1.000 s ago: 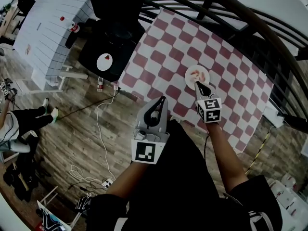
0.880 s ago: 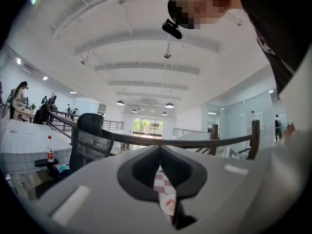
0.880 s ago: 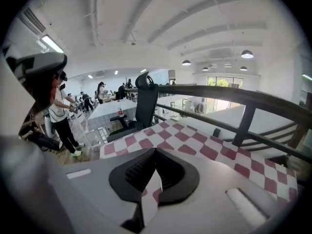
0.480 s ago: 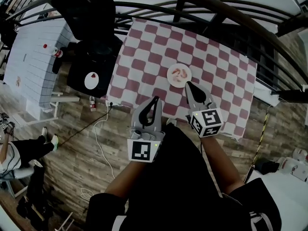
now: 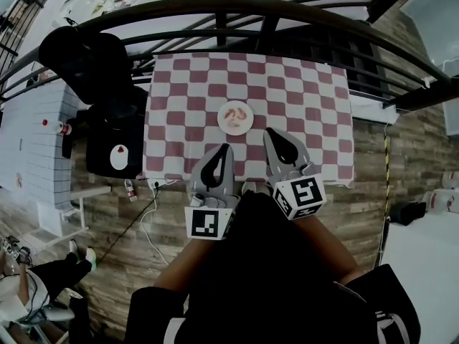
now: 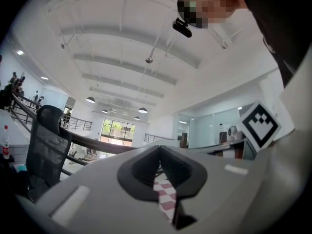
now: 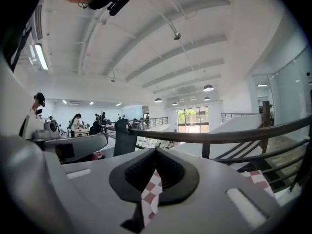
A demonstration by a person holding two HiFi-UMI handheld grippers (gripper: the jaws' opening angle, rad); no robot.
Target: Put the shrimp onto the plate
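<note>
A small white plate [image 5: 224,125] sits mid-table on the red-and-white checked cloth [image 5: 308,113], with pink shrimp [image 5: 237,115] lying on it. Both grippers are held close to the body at the table's near edge, short of the plate and not touching it. My left gripper [image 5: 226,147] is shut with nothing in it, its tips below and slightly left of the plate. My right gripper [image 5: 270,130] is also shut and empty, just to the plate's lower right. In the left gripper view the gripper [image 6: 160,148] points up at the ceiling, as the right gripper [image 7: 156,150] does in its own view.
A dark curved railing [image 5: 229,6] runs behind the table. Left of the table stand a black office chair [image 5: 86,63] and a black stand with a white disc [image 5: 118,151]. A white table [image 5: 29,135] lies farther left. Cables [image 5: 147,224] trail over the wooden floor.
The head view has swung so the table lies square ahead. Both grippers have drawn back from the plate; the right one was at the plate's edge before.
</note>
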